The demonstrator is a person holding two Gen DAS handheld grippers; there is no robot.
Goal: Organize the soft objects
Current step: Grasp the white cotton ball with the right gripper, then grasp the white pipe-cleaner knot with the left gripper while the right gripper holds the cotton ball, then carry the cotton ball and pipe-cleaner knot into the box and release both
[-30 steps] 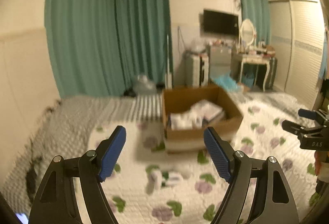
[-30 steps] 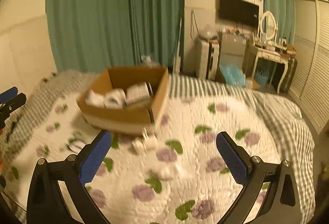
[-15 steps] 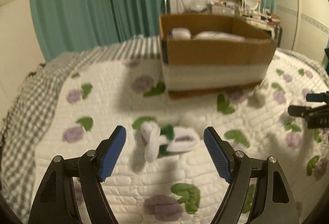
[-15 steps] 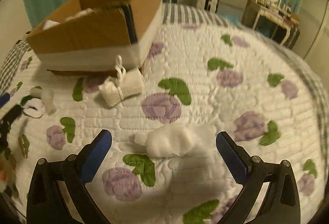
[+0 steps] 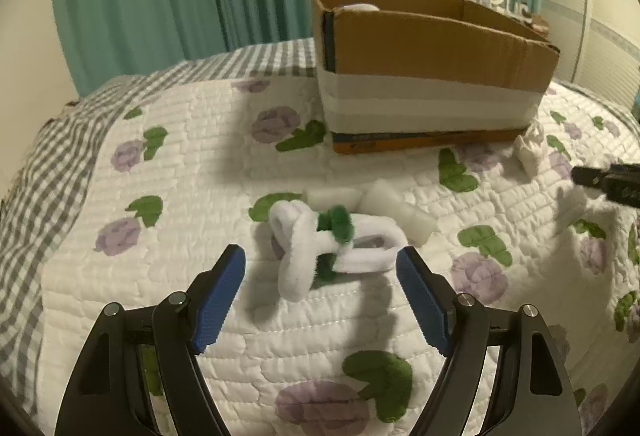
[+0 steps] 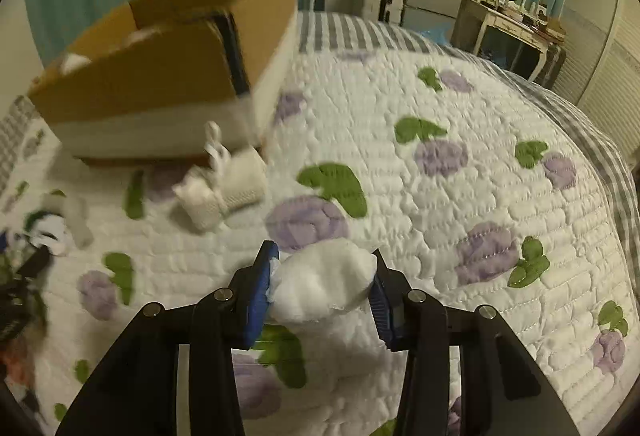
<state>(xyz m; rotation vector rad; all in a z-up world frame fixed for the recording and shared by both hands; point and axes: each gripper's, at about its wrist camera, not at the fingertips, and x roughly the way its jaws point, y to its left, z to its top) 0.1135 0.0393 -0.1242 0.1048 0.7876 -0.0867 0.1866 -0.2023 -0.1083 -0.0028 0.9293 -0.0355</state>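
Box (image 5: pixel 436 52) on quilt (image 6: pixel 460 156) — some white items already inside; right gripper (image 6: pixel 322 286) clamped on cotton wad (image 6: pixel 324 284), not yet boxed; left gripper (image 5: pixel 322 286) spread wide before fuzzy loops (image 5: pixel 320 236); foam pieces (image 5: pixel 396 210) and knit roll (image 6: pixel 224 184) left loose near box.

Left gripper spread wide, right gripper clamped.

The left gripper (image 5: pixel 321 286) hangs low with its blue pads (image 5: pixel 219 299) far apart, nothing between them. The right gripper (image 6: pixel 322 286) has both fingers pressed against a white cotton wad (image 6: pixel 320 286).
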